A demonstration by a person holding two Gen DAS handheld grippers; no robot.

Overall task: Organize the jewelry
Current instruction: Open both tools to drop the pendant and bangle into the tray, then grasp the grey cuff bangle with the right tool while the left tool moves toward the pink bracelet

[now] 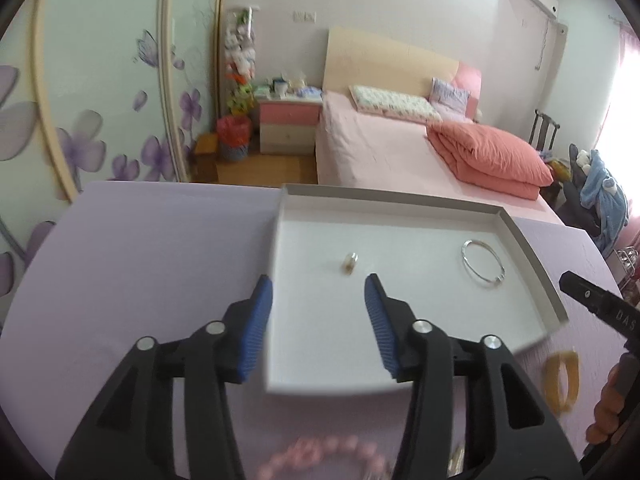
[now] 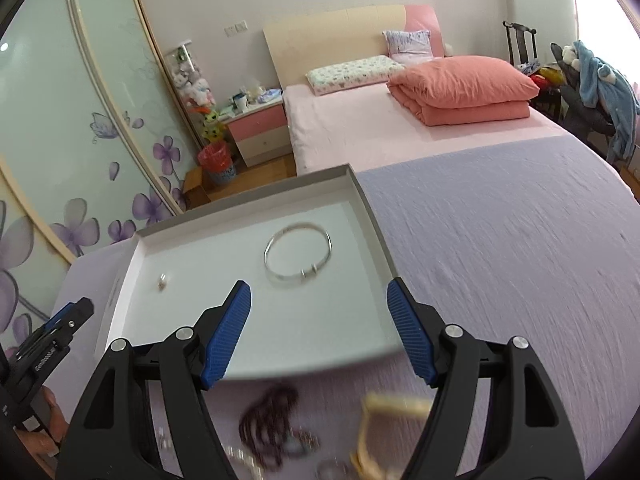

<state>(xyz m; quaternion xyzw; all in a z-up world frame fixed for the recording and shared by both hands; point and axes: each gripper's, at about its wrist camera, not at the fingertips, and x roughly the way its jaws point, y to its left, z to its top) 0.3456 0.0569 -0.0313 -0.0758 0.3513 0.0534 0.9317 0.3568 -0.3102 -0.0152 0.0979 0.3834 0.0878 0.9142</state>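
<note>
White cardboard, shallow and square, forms the tray (image 2: 372,216) on my lilac tablecloth (image 2: 500,240); inside it lie a thin silver bangle (image 2: 298,254) toward the right and a small silver ring (image 2: 163,281) nearer the middle, well apart; both my tongs hover released and empty, the left gripper (image 1: 318,308) over the tray's near half, the right gripper (image 2: 318,312) wide open above its front edge. Unsorted pieces wait on the cloth below the tray's near rim, all blurred: a pale yellow bangle (image 2: 394,432), a heap of dark maroon beads (image 2: 266,420), and a pink bead bracelet (image 1: 324,456). My judgement: the yellow bangle sits closest under the right fingers, so I would lower there, pinch one side of the hoop across its band, not its span; lift clear of the rim before crossing; set it in bare tray floor away from the silver pieces.
</note>
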